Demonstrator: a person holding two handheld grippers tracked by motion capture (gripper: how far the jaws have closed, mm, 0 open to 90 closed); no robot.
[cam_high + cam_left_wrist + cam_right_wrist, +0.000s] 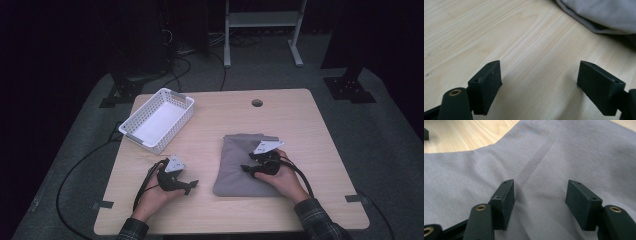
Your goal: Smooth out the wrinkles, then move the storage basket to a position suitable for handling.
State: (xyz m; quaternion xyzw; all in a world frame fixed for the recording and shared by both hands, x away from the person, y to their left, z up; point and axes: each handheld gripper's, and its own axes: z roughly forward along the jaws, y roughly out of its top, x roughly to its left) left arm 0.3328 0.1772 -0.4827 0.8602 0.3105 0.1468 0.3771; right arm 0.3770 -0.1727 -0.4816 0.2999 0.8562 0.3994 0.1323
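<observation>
A grey cloth pouch (243,164) lies flat on the wooden table (300,125), right of centre. My right gripper (248,171) hovers low over the pouch's near half, jaws open, and the grey fabric (541,170) spreads beneath and between its black pads (507,200) with no grip on it. To the pouch's left my left gripper (194,186) is held just above bare wood, open and empty; the left gripper view has the pouch's edge (599,17) at its upper right, beyond the pads (489,82).
A white plastic basket (159,119) stands empty at the table's back left. A round cable hole (257,103) sits near the far edge. Cables trail off the left side, and a metal stand (262,30) rises behind the table.
</observation>
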